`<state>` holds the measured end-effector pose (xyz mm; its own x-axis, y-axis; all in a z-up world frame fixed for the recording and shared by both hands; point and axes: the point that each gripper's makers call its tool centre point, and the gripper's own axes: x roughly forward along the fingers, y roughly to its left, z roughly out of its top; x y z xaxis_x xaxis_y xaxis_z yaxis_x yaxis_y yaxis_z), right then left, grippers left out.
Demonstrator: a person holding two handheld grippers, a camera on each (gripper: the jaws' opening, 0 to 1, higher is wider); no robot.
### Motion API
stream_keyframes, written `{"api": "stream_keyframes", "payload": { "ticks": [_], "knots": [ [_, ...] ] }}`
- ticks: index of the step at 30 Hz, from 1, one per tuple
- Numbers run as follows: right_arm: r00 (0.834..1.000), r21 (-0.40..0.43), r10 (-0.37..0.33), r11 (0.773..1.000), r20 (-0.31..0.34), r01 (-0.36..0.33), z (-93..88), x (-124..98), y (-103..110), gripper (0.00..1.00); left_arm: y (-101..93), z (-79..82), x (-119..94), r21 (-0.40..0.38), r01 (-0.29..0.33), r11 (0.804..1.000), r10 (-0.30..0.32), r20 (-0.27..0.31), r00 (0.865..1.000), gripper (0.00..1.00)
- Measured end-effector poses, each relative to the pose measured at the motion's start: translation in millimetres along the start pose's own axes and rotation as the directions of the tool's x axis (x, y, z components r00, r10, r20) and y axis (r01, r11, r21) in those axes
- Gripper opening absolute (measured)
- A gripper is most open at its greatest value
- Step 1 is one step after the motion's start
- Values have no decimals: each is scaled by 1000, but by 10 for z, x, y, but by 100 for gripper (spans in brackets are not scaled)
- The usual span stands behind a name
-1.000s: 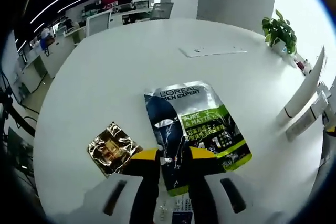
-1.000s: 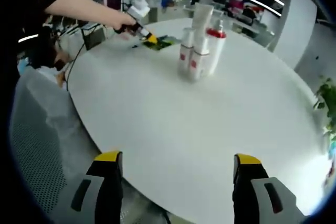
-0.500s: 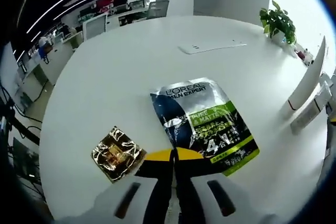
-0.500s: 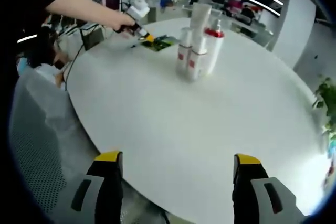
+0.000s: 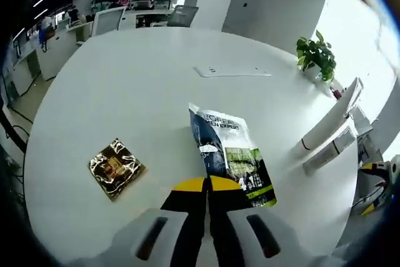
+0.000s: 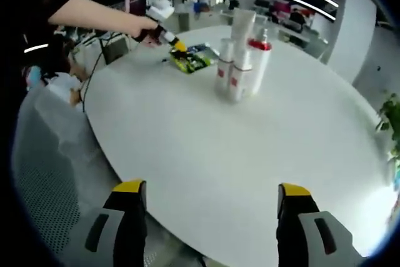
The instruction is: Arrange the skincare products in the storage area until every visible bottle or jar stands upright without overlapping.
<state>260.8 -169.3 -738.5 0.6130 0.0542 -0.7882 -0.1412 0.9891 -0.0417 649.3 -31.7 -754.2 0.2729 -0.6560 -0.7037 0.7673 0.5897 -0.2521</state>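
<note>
2 sachets (image 5: 232, 157) (image 5: 115, 167); 4 bottles (image 6: 240, 60) upright on table (image 6: 250, 148).

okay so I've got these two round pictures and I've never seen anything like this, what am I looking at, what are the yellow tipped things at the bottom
A person holds a handheld gripper in each hand, each carrying a fisheye camera. The yellow-tipped things are each gripper's fingers. In the left gripper view, the left gripper is shut on the edge of a L'Oreal sachet, lifting it above a white round table; a gold packet lies flat. In the right gripper view, the right gripper is open, holding nothing, facing a cluster of bottles standing upright.
</note>
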Motion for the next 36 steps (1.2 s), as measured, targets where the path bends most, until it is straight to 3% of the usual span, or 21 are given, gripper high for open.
{"api": "stream_keyframes", "payload": {
  "ticks": [3, 8, 16, 19, 21, 25, 30, 32, 34, 35, 36],
  "knots": [
    [1000, -5, 2, 1000, 3, -2, 9, -2, 9, 89, -142, 30, -161, -38, 46, 998, -45, 30, 999, 0],
    [998, 76, 32, 996, 52, -35, 68, -28, 9, 88, -254, 29, -410, -91, 70, 993, -61, 92, 994, 0],
    [996, 54, 63, 996, 65, -67, 117, -33, 102, 85, -449, -108, -653, -116, 94, 989, -84, 92, 992, 0],
    [988, 52, 134, 989, 76, -138, 156, -26, 244, 84, -555, -111, -743, -118, 111, 987, -100, 94, 991, 0],
    [977, 23, 204, 978, 56, -205, 140, -15, 408, 82, -644, -97, -807, -102, 123, 987, -113, 99, 989, 0],
    [970, -116, 243, 963, -15, -243, 72, 12, 592, 82, -789, -81, -911, -83, 148, 985, -140, 102, 985, 0],
    [957, -128, 290, 949, -4, -288, 123, -20, 685, 82, -920, -82, -1003, -90, 183, 979, -173, 109, 979, 0],
    [944, -103, 328, 941, 31, -324, 216, -42, 735, 81, -990, -68, -1063, -80, 193, 978, -184, 114, 976, 0],
    [921, -75, 386, 921, 57, -381, 315, -63, 840, 80, -1072, -52, -1135, -68, 208, 976, -199, 119, 973, 0],
    [900, -72, 431, 902, 67, -427, 373, -77, 936, 80, -1125, -42, -1183, -57, 220, 974, -212, 125, 969, 0],
    [893, -70, 443, 896, 85, -438, 427, -71, 978, 80, -1154, -36, -1215, -52, 224, 973, -216, 129, 968, 0]
  ]
}}
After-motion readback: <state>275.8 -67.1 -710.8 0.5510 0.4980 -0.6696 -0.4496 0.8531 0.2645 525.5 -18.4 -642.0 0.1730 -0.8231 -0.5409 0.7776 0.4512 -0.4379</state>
